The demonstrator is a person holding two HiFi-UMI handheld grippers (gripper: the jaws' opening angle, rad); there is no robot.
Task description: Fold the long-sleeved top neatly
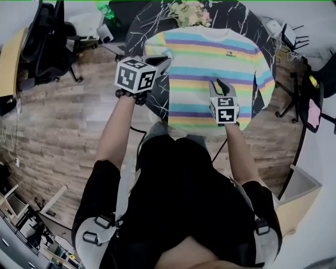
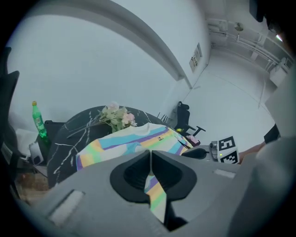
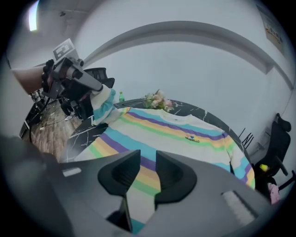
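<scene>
A long-sleeved top [image 1: 210, 68] with pastel stripes lies spread on a round black marble table [image 1: 140, 23]. My left gripper [image 1: 160, 62] is above the top's left side, shut on the left sleeve [image 1: 157, 51]. In the left gripper view a strip of striped sleeve [image 2: 156, 196] hangs from the closed jaws [image 2: 151, 157]. The right gripper view shows that gripper [image 3: 69, 78] holding the sleeve [image 3: 102, 104] up off the table. My right gripper [image 1: 220, 85] hovers over the top's lower right part near the hem. Its jaws [image 3: 148, 159] stand apart, and the flat top [image 3: 185, 129] shows through the gap.
A bunch of flowers [image 1: 190, 11] lies at the table's far edge, beyond the collar. A green bottle [image 2: 39, 121] stands past the table on the left. Office chairs [image 1: 47, 42] and stands [image 1: 296, 89] flank the table on a wooden floor [image 1: 63, 121]. The table's near rim is just behind the hem.
</scene>
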